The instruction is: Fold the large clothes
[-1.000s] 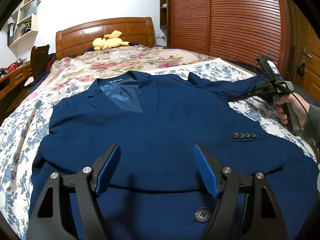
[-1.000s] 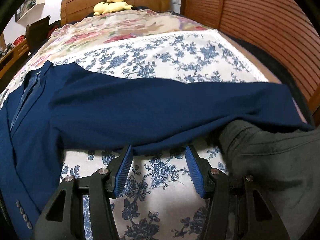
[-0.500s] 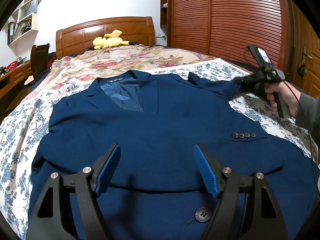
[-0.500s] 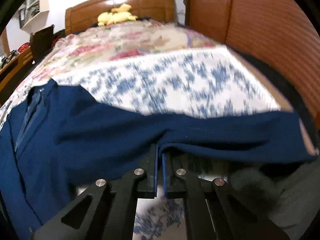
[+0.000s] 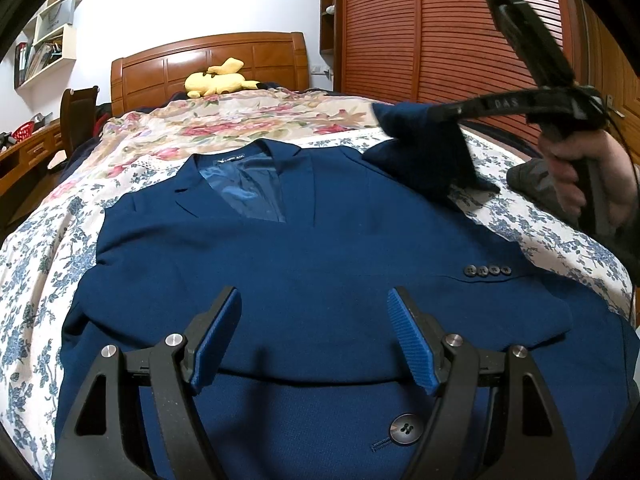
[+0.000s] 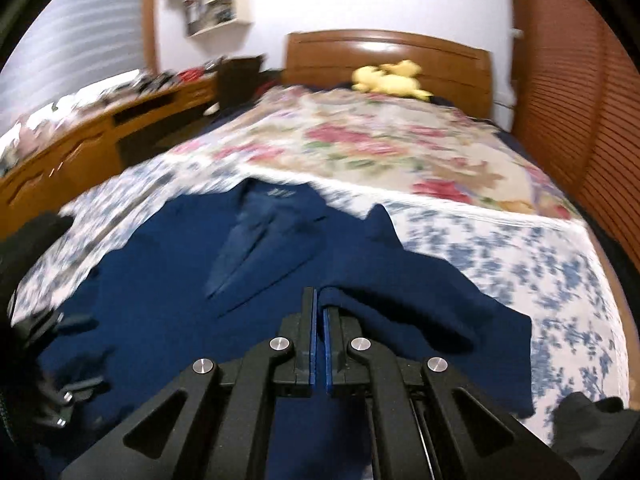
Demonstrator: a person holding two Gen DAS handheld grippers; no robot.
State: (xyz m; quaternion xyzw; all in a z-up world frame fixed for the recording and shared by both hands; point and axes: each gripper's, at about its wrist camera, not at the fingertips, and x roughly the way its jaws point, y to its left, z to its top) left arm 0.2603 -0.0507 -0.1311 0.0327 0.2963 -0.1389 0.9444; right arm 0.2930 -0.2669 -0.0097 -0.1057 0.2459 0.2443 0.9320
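The blazer (image 5: 320,280) lies flat on the bed (image 5: 48,240), soft, lined, fairly heavy. Right hand-held gripper (image 6: 319,300) pinches its sleeve (image 5: 424,148) at 2 o'clock, mid-length, a sound hold. Left hand-held gripper (image 5: 314,340) hangs spread, empty.

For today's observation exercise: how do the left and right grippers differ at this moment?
The left gripper stands open, holding nothing; the right gripper is shut on the jacket sleeve. The left hovers low over the jacket's front; the right holds its sleeve lifted off the bed. Both have blue pads.
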